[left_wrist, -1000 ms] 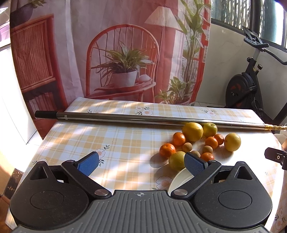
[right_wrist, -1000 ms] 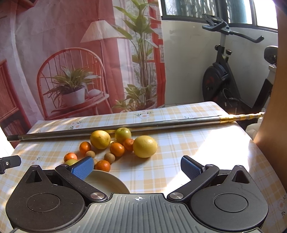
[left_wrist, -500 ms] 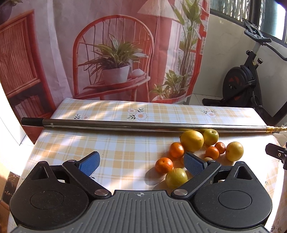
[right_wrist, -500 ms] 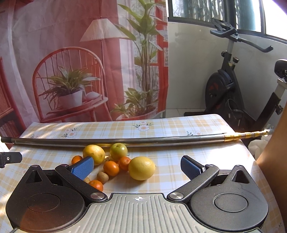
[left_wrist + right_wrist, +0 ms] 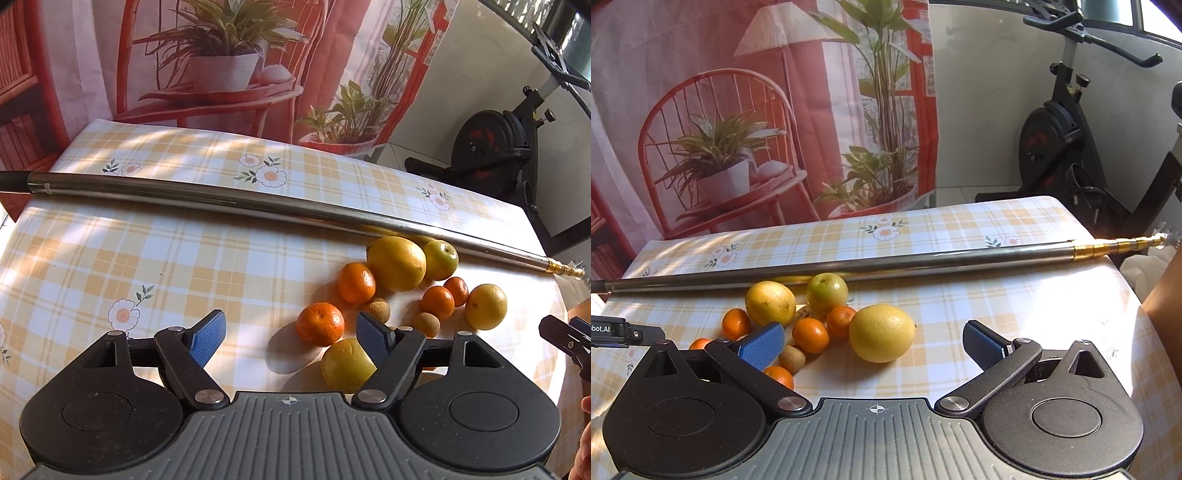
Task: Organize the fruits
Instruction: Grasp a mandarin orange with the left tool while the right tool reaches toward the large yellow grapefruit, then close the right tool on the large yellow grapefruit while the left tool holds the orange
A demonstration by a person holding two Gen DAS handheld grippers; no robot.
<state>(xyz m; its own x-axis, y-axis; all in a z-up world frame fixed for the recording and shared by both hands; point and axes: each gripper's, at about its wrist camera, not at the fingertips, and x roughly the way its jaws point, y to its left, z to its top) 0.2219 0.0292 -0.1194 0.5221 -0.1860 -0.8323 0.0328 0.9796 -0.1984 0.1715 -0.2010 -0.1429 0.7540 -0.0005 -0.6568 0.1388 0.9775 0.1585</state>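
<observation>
A cluster of fruit lies on the checked tablecloth (image 5: 147, 251). In the left wrist view I see a big yellow lemon (image 5: 397, 263), a green apple (image 5: 441, 259), several mandarins such as one (image 5: 320, 324) near my fingers, small brown longans (image 5: 377, 309), and a yellow-green fruit (image 5: 345, 366) just inside my right finger. My left gripper (image 5: 290, 338) hangs open above the cloth, left of the cluster. In the right wrist view a large lemon (image 5: 882, 333) sits between the fingers of my open right gripper (image 5: 873, 345), a little ahead of them. The apple (image 5: 827, 293) lies behind it.
A long metal pole (image 5: 229, 201) with a brass tip (image 5: 1115, 246) lies across the table behind the fruit. An exercise bike (image 5: 1067, 147) stands beyond the table's far right. A printed curtain (image 5: 738, 110) hangs behind. A person's arm (image 5: 1167, 314) is at the right edge.
Both grippers have moved forward over the table toward the fruit. The white plate seen near the fingers a second ago is no longer in view. Both grippers stay open.
</observation>
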